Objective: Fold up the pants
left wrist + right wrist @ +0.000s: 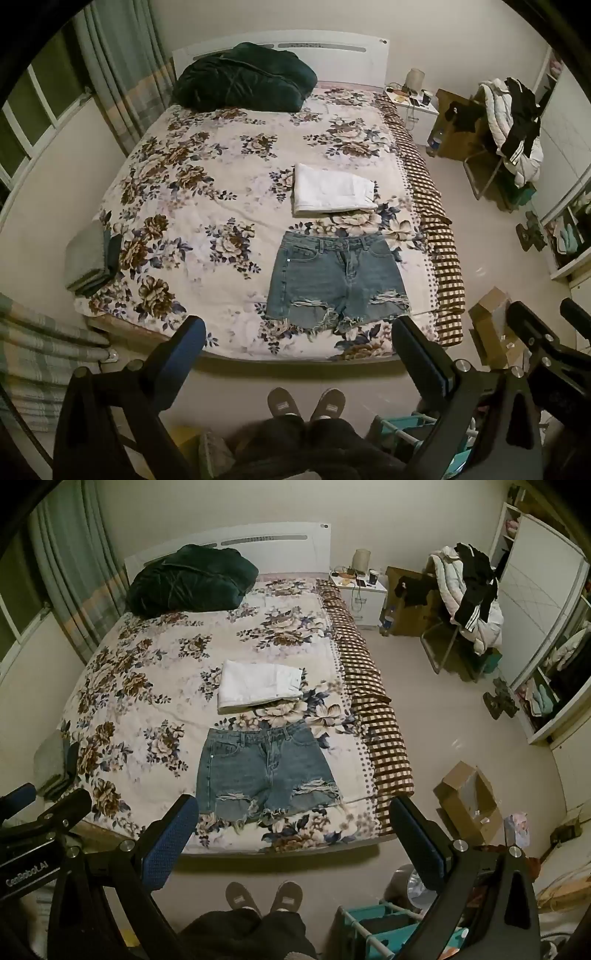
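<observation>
A pair of blue denim shorts (338,282) lies flat and unfolded on the floral bedspread (207,206) near the foot of the bed, waistband away from me; it also shows in the right wrist view (264,771). A folded white garment (332,190) lies just beyond it, also in the right wrist view (260,686). My left gripper (301,332) is open and empty, held above the foot edge of the bed, short of the shorts. My right gripper (293,812) is open and empty at the same distance.
A dark green duvet (243,83) sits at the headboard. Folded grey cloth (90,258) lies at the bed's left edge. A nightstand (360,587), a chair piled with clothes (469,598), a cardboard box (467,799) and a wardrobe (546,627) stand to the right. My slippered feet (264,897) are on the floor.
</observation>
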A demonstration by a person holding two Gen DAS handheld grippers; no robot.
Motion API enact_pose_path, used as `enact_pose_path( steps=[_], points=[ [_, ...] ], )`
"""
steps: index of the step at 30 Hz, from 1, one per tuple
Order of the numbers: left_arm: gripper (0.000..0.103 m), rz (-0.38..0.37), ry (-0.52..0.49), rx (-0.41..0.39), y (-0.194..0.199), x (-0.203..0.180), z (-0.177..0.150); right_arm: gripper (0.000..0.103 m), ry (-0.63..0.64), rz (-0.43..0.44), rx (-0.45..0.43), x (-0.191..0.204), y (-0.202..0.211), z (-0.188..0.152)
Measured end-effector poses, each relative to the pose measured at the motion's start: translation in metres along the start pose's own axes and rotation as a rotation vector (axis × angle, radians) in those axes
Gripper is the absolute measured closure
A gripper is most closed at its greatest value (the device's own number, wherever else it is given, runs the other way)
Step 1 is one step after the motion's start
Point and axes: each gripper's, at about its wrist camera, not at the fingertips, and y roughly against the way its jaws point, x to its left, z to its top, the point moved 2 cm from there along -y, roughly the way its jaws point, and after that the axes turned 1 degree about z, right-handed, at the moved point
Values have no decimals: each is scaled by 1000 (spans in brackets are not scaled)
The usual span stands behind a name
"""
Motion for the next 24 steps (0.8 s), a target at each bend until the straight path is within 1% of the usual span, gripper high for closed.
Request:
enact_pose_path(
  steps=[1,2,21,22,24],
  points=[
    [0,-3,0,0,0,0,0,0,1,-2,-2,0,1,0],
    [0,15,-3,6,0,0,0,0,2,-3,-1,0,2,0],
    [0,5,2,-13,-1,0,0,0,4,-2,-7,3,14,0],
    [0,7,1,-14,9,-3,7,0,2,-2,-7,3,14,0],
    [0,8,-1,-14,15,-5,18,0,1,0,-7,4,21,0]
  ],
)
